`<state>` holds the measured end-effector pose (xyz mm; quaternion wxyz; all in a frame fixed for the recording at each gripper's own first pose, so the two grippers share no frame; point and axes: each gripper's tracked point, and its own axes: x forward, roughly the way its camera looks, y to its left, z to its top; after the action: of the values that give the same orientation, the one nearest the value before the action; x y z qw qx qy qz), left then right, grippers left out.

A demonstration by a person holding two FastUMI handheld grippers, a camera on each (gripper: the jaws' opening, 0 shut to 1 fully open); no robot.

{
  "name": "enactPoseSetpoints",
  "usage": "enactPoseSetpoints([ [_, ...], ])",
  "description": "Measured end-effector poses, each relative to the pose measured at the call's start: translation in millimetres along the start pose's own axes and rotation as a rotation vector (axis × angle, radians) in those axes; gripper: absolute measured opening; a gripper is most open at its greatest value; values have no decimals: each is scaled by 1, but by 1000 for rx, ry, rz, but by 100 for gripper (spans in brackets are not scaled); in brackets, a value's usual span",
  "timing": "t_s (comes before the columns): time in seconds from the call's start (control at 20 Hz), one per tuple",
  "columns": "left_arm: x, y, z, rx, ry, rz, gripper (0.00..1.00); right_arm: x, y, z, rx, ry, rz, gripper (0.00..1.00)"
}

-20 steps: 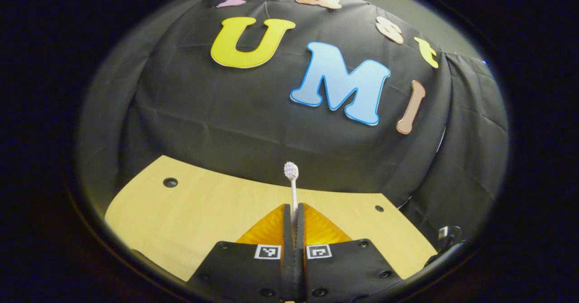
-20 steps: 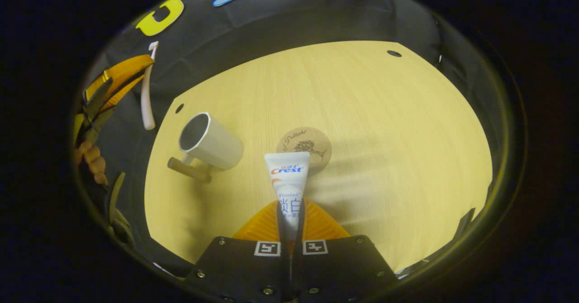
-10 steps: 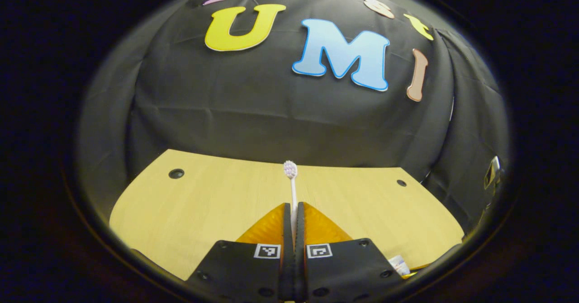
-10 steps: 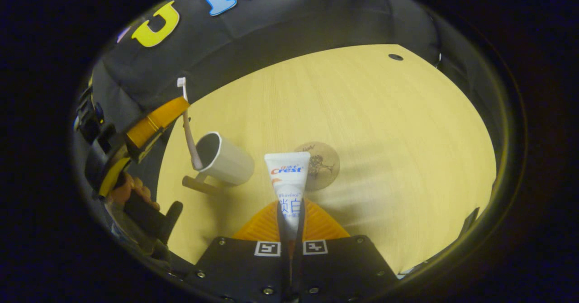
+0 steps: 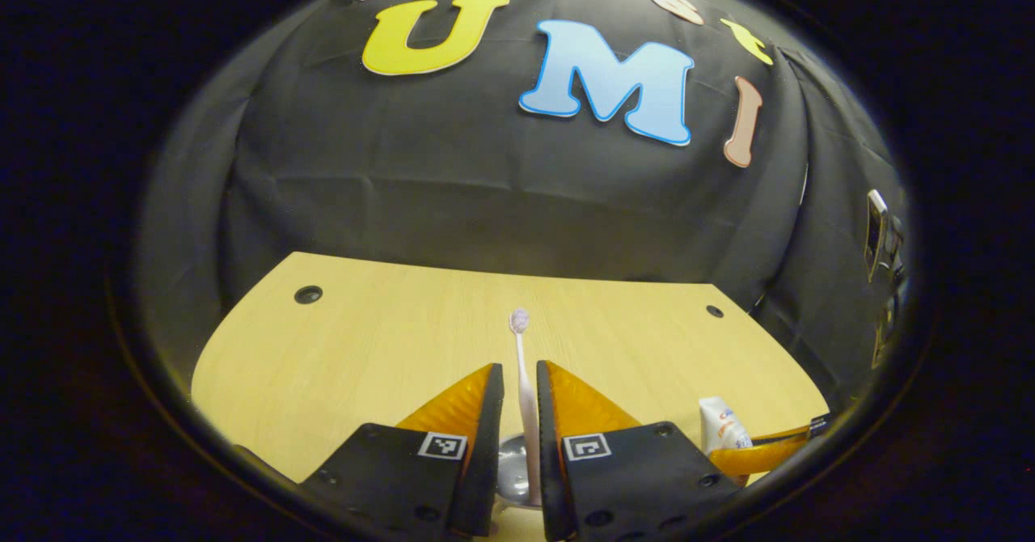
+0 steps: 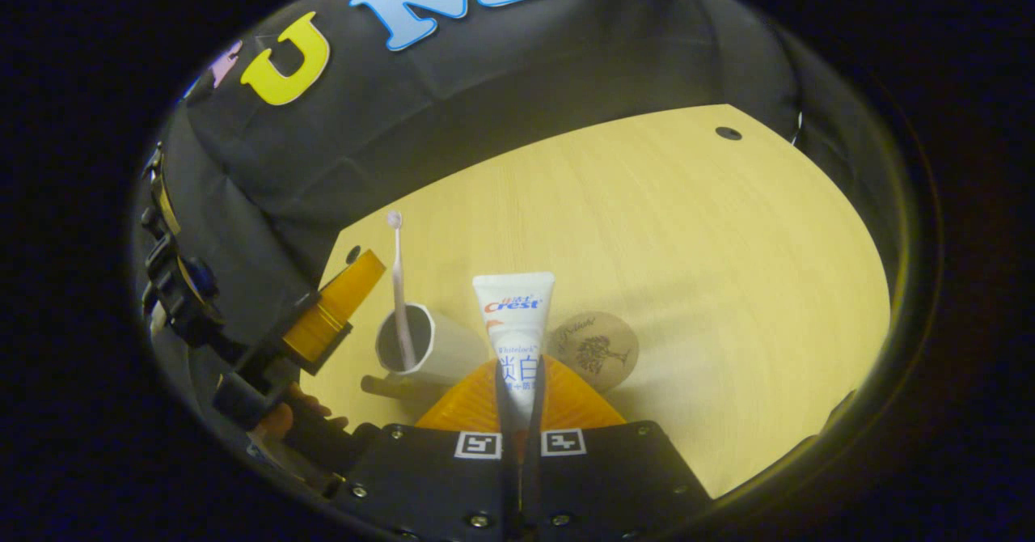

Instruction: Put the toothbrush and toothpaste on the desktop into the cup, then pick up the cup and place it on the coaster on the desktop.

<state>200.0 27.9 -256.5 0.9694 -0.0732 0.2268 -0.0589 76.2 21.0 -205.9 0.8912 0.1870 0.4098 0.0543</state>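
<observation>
In the left gripper view, my left gripper [image 5: 519, 388] has its fingers parted, with a gap on each side of the toothbrush [image 5: 524, 380], which stands upright between them. The brush's handle drops into the cup [image 5: 511, 469], whose pale rim peeks out low between the fingers. Its bristled head is up, seen against the wooden desk [image 5: 364, 348]. At the lower right edge, the toothpaste [image 5: 718, 429] juts in.

In the right gripper view, my right gripper [image 6: 517, 396] is clamped on the toothpaste tube, both fingers pressing its lower part, the flat crimped end pointing away from me. Just left of the tube sits the cup, with the toothbrush leaning inside it, head up. Just right of the tube, the round coaster [image 6: 594, 352] lies flat on the desk. The left gripper sits just left of the cup, a hand [image 6: 279, 421] holding it.
</observation>
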Motion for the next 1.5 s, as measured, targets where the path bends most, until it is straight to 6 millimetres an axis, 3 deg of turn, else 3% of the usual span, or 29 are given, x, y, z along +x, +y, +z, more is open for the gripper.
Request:
enactPoseSetpoints([
  [0.55,-19,13,6,-29,-28,20,28,7,26,19,-29,-38,37,4],
  [0.8,-46,24,10,-50,-36,47,27,11,45,33,-34,-65,72,4],
  [1.15,-87,78,5,-74,-34,135,27,27,81,62,-3,-112,131,3],
  [1.5,-120,125,-20,-72,7,210,27,58,102,91,11,-175,137,4],
])
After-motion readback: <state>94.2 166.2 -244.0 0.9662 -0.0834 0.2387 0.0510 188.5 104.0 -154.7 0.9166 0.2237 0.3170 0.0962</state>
